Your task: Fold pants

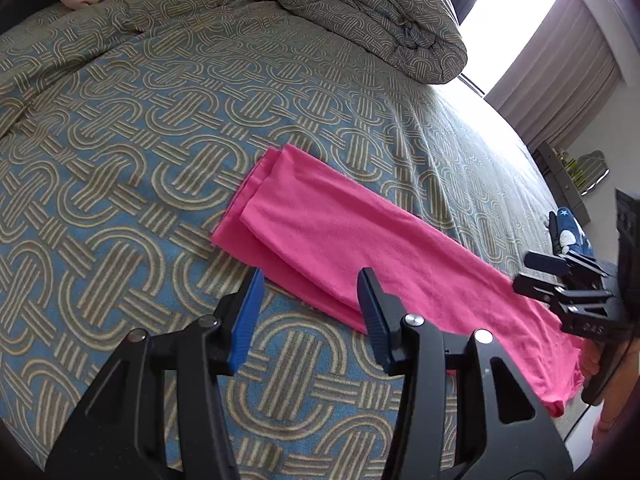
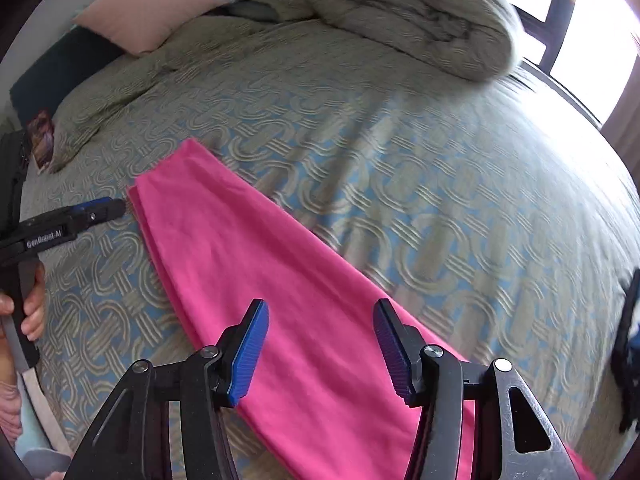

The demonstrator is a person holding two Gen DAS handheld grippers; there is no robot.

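open bedspread (image 1: 120, 168) around pants (image 1: 360, 248), bunched duvet (image 1: 380, 20) far side

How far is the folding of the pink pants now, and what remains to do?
Done: the pink pants lie on the bed as one long strip, leg over leg. In hand: nothing is gripped; the left gripper and the right gripper both hang open above the cloth, one near each end. Left: the strip is not yet folded across its length, so at least one end-to-end fold seems to remain.

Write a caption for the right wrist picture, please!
Open right gripper hovers over long folded pink pants on a patterned bedspread.
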